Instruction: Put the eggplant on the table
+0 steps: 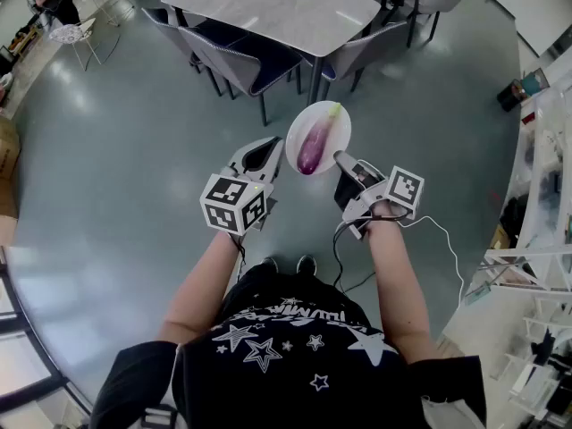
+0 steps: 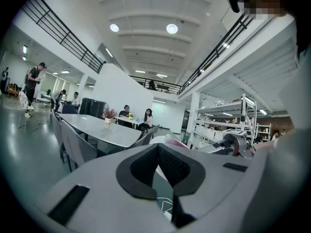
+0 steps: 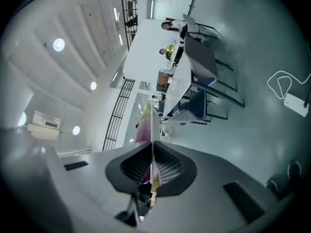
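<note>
Currently the right gripper (image 1: pixel 341 159) jaws pinch only the plate (image 1: pixel 338 125) rim; the left gripper (image 1: pixel 267 152) jaws seem pressed together, empty. Any tilt could roll the eggplant (image 1: pixel 313 146) off.

Long purple eggplant (image 1: pixel 313 147): glossy, smooth skin; round white plate (image 1: pixel 340 130) under it smooth w/ slight sheen, matl unclear. Far grey rect. table (image 1: pixel 268 7) top looks matt, stone-like; grey-green floor (image 1: pixel 116 150) polished, reflects lights.
</note>
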`<state>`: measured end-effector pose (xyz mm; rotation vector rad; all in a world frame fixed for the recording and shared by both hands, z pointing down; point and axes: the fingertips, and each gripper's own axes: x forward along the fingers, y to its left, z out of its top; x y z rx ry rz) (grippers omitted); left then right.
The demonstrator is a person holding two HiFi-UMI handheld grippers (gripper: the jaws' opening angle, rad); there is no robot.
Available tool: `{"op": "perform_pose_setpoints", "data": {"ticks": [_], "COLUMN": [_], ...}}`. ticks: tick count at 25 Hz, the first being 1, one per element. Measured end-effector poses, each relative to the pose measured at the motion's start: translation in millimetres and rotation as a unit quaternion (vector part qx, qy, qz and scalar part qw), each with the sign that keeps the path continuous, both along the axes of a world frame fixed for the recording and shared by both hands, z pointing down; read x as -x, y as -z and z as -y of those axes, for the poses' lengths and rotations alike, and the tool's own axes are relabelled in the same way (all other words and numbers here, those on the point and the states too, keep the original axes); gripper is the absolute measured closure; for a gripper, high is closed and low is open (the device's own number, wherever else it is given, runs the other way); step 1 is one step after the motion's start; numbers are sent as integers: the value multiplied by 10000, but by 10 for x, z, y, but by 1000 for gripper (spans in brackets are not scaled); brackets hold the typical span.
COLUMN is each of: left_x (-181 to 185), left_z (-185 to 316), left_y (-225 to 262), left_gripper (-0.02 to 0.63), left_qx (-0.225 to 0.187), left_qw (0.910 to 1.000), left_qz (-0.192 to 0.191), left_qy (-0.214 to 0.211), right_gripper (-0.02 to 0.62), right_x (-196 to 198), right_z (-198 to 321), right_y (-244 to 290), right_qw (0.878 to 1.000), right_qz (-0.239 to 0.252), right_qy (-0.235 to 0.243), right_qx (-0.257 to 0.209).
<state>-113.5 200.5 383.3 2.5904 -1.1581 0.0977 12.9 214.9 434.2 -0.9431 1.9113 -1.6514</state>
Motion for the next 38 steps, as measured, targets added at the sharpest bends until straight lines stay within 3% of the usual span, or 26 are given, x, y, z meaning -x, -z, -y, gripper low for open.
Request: {"op": "perform_pose_setpoints", "data": {"ticks": [5, 13, 18, 38], "left_x": [100, 148, 82, 321], "left_z": [90, 87, -243, 26], "left_y": [139, 211, 152, 258], "left_gripper": [598, 598, 598, 598], "left_qx": [6, 10, -196, -159], "left_qw": [10000, 10000, 9998, 9998], "left_qz": [0, 54, 3, -67], "left_qy": [67, 53, 87, -38], "right_gripper": [577, 577, 577, 575], "right_x": [46, 23, -56, 71], "right_z": [37, 16, -302, 3], "right_y": [105, 73, -38, 152], "right_qw": [9991, 9968, 9978, 9978], "right_qz": [399, 549, 480, 322], "right_qy": [-102, -287, -239, -442], "right_qx": [132, 505, 398, 368]}}
